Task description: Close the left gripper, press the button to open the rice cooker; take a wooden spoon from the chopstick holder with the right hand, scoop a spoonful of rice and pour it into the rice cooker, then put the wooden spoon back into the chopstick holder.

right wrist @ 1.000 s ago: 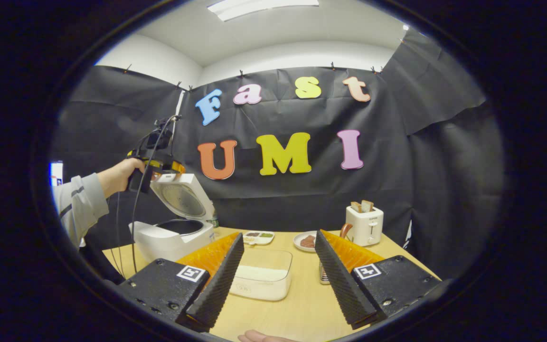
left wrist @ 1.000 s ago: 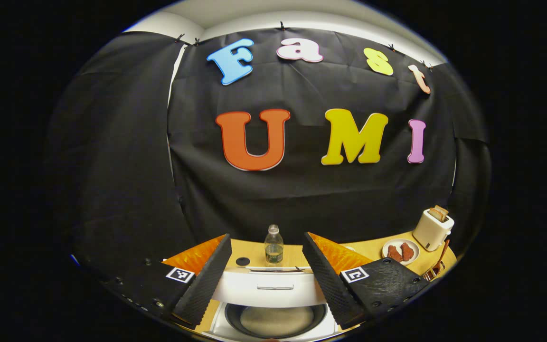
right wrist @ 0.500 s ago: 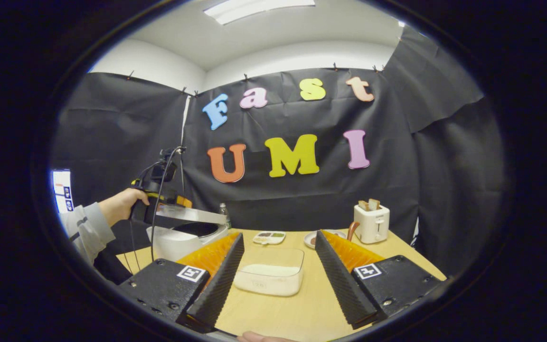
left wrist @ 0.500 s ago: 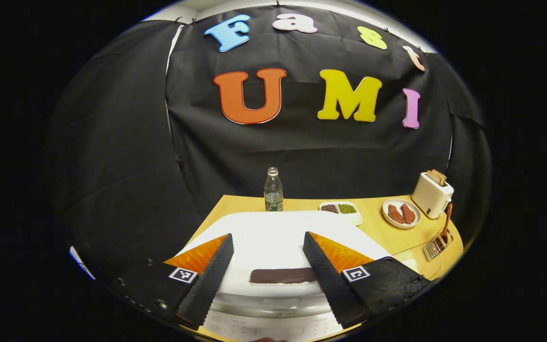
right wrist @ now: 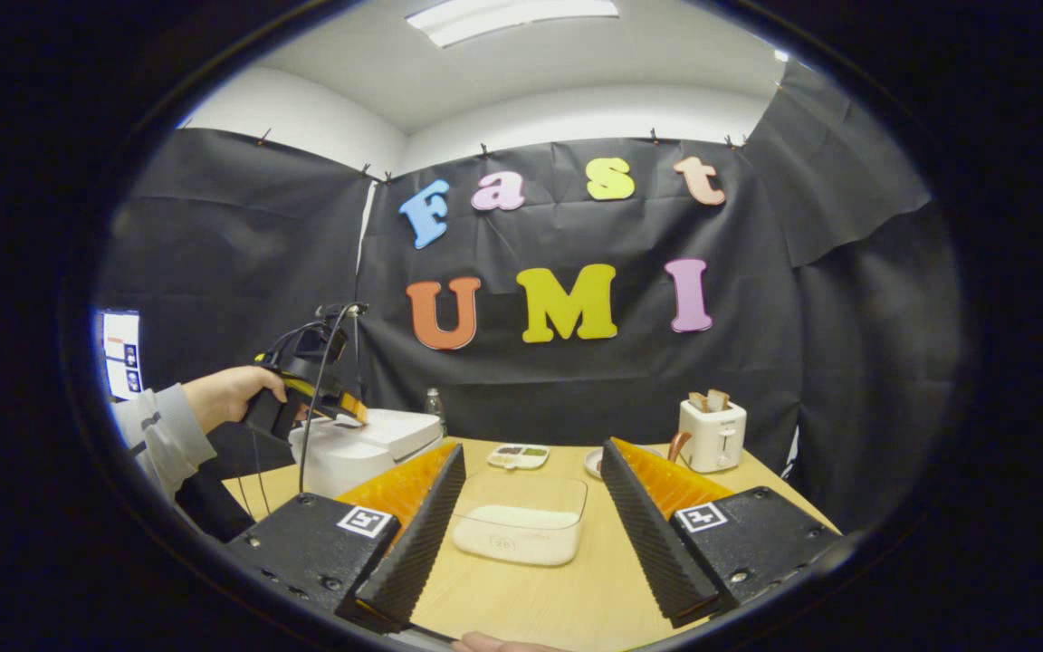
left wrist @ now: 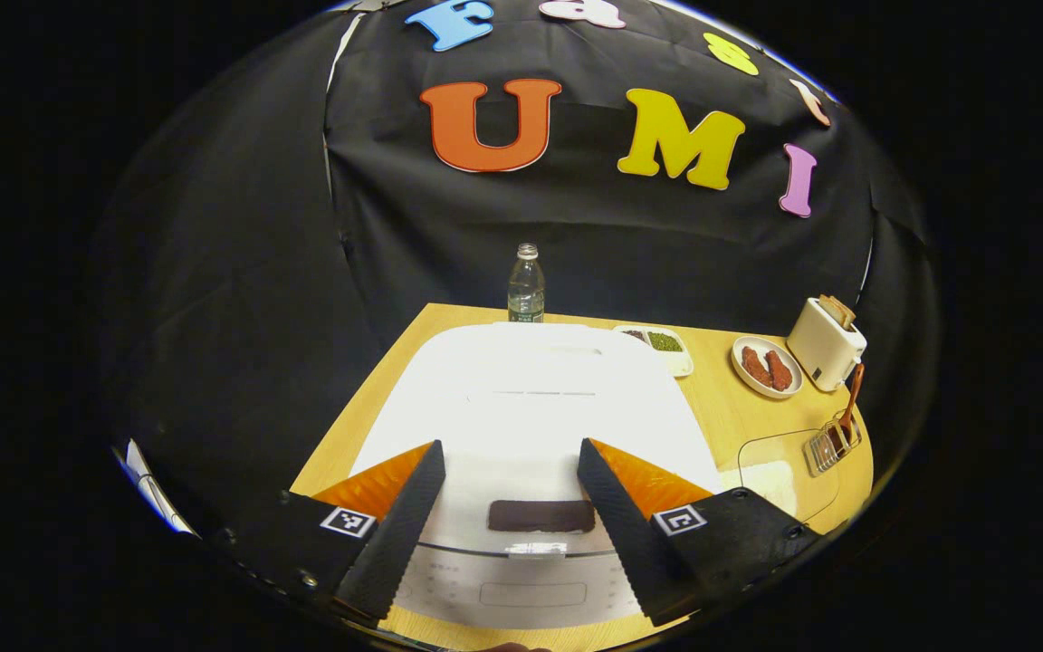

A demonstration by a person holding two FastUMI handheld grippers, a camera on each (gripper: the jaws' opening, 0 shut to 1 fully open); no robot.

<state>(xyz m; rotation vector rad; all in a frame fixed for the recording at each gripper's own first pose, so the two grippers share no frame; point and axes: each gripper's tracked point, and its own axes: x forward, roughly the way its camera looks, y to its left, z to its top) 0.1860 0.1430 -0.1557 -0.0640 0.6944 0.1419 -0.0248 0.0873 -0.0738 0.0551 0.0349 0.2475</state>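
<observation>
1. the left tool point(left wrist: 508, 507) has its two fingers spread apart, gripping nothing, and sits over the front of the white rice cooker point(left wrist: 531, 398), whose lid is down.
2. between those fingers shows the cooker's dark front strip point(left wrist: 541, 515); whether the fingers touch the lid cannot be told in the left gripper view.
3. in the right gripper view the left tool point(right wrist: 340, 409) rests at the top of the rice cooker point(right wrist: 368, 444), held by a hand point(right wrist: 227, 397) in a grey sleeve point(right wrist: 155, 435).
4. the right tool point(right wrist: 531, 521) also has its fingers apart and empty, above the counter point(right wrist: 531, 607).
5. just beyond its fingers stands a clear container of rice point(right wrist: 521, 530) on the counter.
6. the wooden spoon point(left wrist: 850, 407) stands upright in the wire chopstick holder point(left wrist: 831, 445) at the counter's right edge, beside the clear container.
7. farther back are a white toaster point(left wrist: 825, 342) with bread in its slots, a plate of reddish food point(left wrist: 764, 367), and a small divided dish point(left wrist: 662, 344).
8. a clear bottle point(left wrist: 526, 285) stands behind the rice cooker at the counter's far edge.
</observation>
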